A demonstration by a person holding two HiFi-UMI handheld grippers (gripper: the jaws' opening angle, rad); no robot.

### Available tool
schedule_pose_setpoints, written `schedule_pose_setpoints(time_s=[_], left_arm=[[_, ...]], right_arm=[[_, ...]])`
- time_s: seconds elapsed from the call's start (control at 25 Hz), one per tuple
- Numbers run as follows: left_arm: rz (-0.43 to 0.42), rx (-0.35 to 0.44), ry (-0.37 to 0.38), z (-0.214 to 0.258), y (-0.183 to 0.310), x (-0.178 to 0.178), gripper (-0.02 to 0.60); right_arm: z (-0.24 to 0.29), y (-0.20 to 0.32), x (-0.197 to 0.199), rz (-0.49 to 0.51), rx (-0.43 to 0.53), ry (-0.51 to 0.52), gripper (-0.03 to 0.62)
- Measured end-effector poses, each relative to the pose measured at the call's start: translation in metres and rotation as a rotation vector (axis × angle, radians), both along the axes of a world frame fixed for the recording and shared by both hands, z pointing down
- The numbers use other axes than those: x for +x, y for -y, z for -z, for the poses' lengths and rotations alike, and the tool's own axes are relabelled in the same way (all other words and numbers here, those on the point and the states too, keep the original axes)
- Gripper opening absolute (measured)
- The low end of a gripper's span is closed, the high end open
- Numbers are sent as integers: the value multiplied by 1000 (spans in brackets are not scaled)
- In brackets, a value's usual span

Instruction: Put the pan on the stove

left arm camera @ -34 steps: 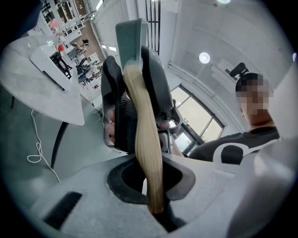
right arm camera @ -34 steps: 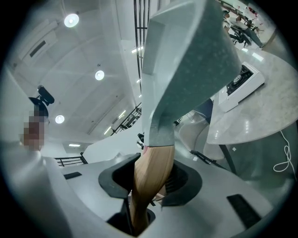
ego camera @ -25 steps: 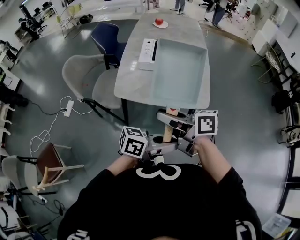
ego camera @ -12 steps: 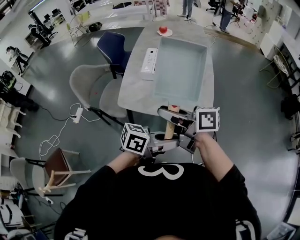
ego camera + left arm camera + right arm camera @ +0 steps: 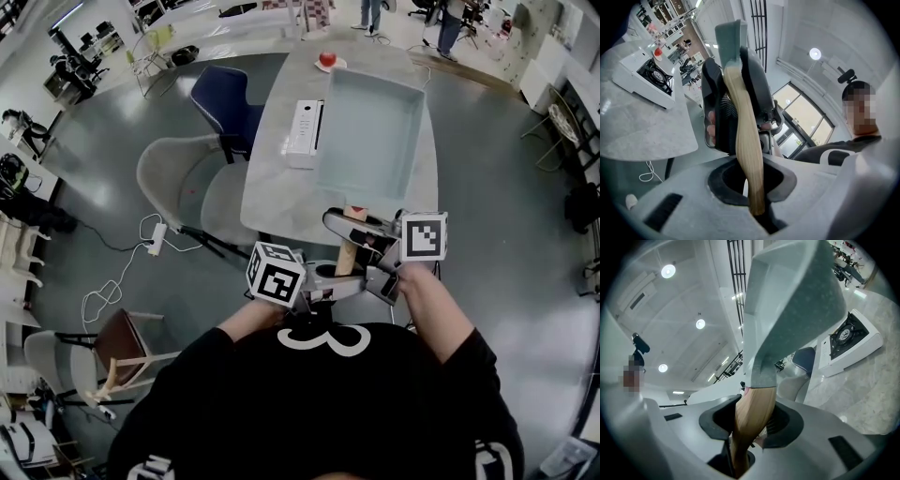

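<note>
Holding a square, pale grey-green pan [image 5: 370,131] by its wooden handle [image 5: 347,253] with both grippers, off the stove [image 5: 305,131] and not touching it. In the head view, carried open side up just to the right of the stove, above the grey table [image 5: 281,197] bearing the stove, with the handle trailing back from the stove toward the person. With the left gripper [image 5: 330,278], clamped almost fully together on the thin edge of the handle at its free end, the end farthest from the stove. With the right gripper [image 5: 354,228], closed firmly on the broader face of the handle, one grip nearer the stove and close under the pan's wall. From the left gripper view, looking up along the handle [image 5: 747,154] out of the pinching left gripper [image 5: 752,180], past the dark body of the right gripper [image 5: 740,103] to the pan [image 5: 729,35] edge-on, with the stove [image 5: 647,77] low at the left on the tabletop. From the right gripper view, looking at the pan's speckled underside [image 5: 787,310] above the gripped handle [image 5: 752,423], the stove [image 5: 848,343] lower and to the right. Past the stove's far end, a red apple [image 5: 327,59] on a small plate. Left of the stove, off the table, a grey chair [image 5: 183,178] and a blue chair [image 5: 220,94].
</note>
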State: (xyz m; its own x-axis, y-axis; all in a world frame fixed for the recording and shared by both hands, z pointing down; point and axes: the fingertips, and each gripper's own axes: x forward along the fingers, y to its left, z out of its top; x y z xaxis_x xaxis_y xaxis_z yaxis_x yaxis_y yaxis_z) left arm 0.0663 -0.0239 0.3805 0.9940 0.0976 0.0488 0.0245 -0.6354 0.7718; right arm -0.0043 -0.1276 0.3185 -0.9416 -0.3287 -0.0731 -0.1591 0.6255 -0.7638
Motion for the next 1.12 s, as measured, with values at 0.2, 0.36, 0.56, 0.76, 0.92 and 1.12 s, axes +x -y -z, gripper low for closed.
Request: schedule_pose_setpoints(time_s=[0.2, 0.36, 0.56, 0.76, 0.92, 1.12], left_arm=[[-30, -24, -1, -4, 40, -8, 32], [-49, -54, -19, -8, 73, -14, 32], [-64, -84, -27, -16, 125, -20, 32], [-74, -115, -45, -23, 154, -22, 32], [-86, -134, -54, -26, 157, -20, 32], [-106, -153, -73, -31, 161, -20, 32]], right_arm=[[-10, 44, -7, -28, -39, -22, 121], [-20, 81, -10, -57, -75, -45, 121], [-32, 135, -13, -81, -116, -43, 121], [-44, 166, -15, -90, -148, -54, 121], [-49, 171, -13, -98, -158, -63, 121], [-57, 176, -10, -118, -182, -69, 121]])
